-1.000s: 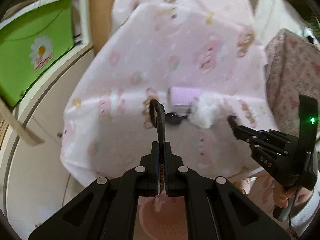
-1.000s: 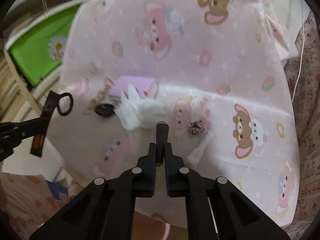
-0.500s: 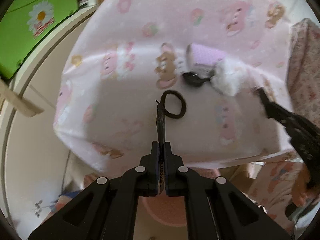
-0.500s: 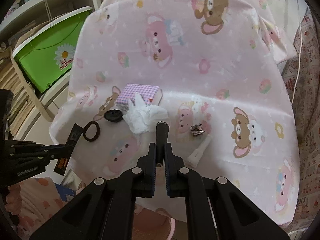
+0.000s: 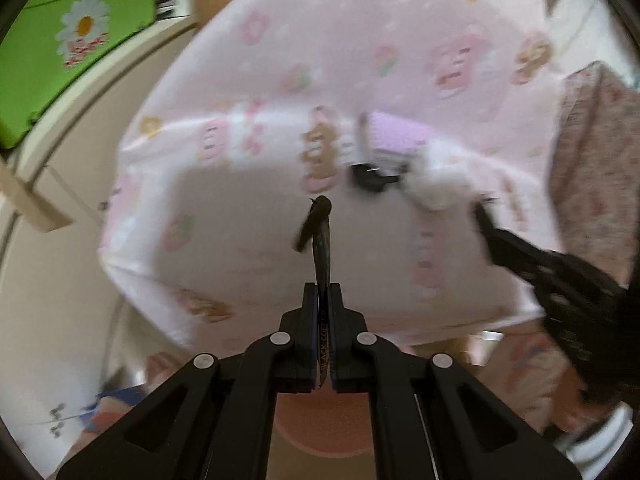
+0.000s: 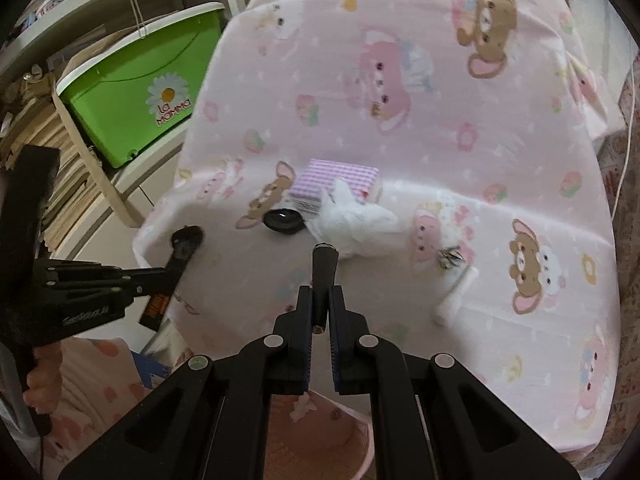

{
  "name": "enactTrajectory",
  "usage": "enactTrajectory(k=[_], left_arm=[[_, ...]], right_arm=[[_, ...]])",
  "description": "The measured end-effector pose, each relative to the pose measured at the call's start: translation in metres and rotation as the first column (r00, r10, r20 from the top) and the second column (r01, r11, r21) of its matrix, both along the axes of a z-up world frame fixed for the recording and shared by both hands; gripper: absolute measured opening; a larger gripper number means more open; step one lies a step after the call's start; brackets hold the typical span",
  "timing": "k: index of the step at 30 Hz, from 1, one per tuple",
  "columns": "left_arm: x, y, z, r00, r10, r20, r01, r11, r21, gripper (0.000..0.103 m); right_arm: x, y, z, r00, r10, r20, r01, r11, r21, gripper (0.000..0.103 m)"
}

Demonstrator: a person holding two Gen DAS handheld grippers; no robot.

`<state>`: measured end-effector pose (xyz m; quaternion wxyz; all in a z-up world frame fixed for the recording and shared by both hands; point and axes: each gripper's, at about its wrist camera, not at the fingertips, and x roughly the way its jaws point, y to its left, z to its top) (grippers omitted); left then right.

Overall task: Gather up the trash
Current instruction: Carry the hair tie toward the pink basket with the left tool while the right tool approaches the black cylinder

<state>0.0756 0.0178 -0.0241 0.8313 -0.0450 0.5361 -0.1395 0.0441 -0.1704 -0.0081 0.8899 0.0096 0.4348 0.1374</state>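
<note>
My left gripper (image 5: 323,300) is shut on a flat dark coffee sachet (image 5: 322,248) with a black hair tie (image 5: 316,216) hanging at its tip, held near the table's front left edge; it also shows in the right wrist view (image 6: 170,268). My right gripper (image 6: 320,300) is shut on a dark cylindrical stick (image 6: 325,268), above the table in front of a crumpled white tissue (image 6: 352,220). A black round lid (image 6: 283,221), a small crumpled foil wrapper (image 6: 451,258) and a white paper stick (image 6: 456,292) lie on the pink cartoon tablecloth (image 6: 440,100).
A purple checked tissue pack (image 6: 340,178) lies behind the tissue. A green storage box (image 6: 136,92) sits on shelves at left. A pink bin (image 6: 320,440) stands below the table's front edge. A floral-covered object (image 5: 592,152) is at right.
The left gripper has swung, so the hair tie now hangs edge-on at the sachet's tip. The right gripper has moved slightly nearer the tissue. Both remain shut.
</note>
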Motion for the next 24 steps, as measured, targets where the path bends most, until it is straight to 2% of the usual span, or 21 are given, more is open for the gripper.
enactTrajectory(k=[2,6,8,11,14,15,17,20,23,24], left_arm=[[-0.003,-0.005,0.003,0.999,-0.040,0.008,0.041,0.998,-0.037,0.003],[-0.001,-0.017,-0.006,0.997,-0.074,-0.030,0.074,0.997,0.004,0.003],[0.001,-0.024,-0.013,0.994,-0.095,-0.060,0.095,0.995,-0.002,0.003],[-0.003,-0.034,-0.016,0.989,-0.133,-0.067,0.133,0.991,0.009,0.003],[-0.004,-0.040,-0.020,0.986,-0.148,-0.074,0.149,0.989,0.013,0.003],[-0.003,-0.041,-0.022,0.986,-0.149,-0.080,0.150,0.989,0.011,0.003],[-0.002,-0.040,-0.026,0.984,-0.149,-0.101,0.151,0.989,0.005,0.003],[0.001,-0.041,-0.034,0.980,-0.145,-0.135,0.143,0.989,-0.025,0.003],[0.002,-0.039,-0.039,0.978,-0.133,-0.164,0.126,0.991,-0.052,0.003],[0.002,-0.038,-0.040,0.976,-0.130,-0.174,0.121,0.991,-0.061,0.003]], right_arm=[[0.003,0.002,0.000,1.000,-0.015,0.002,0.015,1.000,-0.009,0.008],[0.016,-0.012,-0.009,0.991,-0.131,-0.030,0.130,0.991,-0.039,0.008],[0.021,-0.024,-0.014,0.981,-0.184,-0.055,0.182,0.983,-0.031,0.009],[0.027,-0.044,-0.018,0.960,-0.265,-0.085,0.263,0.964,-0.033,0.021],[0.026,-0.056,-0.015,0.950,-0.301,-0.081,0.302,0.953,0.000,0.044],[0.025,-0.057,-0.012,0.952,-0.296,-0.074,0.299,0.954,0.024,0.050],[0.023,-0.055,-0.006,0.964,-0.257,-0.068,0.262,0.963,0.069,0.050],[0.024,-0.037,-0.005,0.990,-0.088,-0.110,0.110,0.971,0.210,0.050],[0.031,-0.020,-0.020,0.983,0.023,-0.184,0.035,0.950,0.310,0.034],[0.033,-0.016,-0.025,0.979,0.037,-0.201,0.031,0.946,0.322,0.032]])
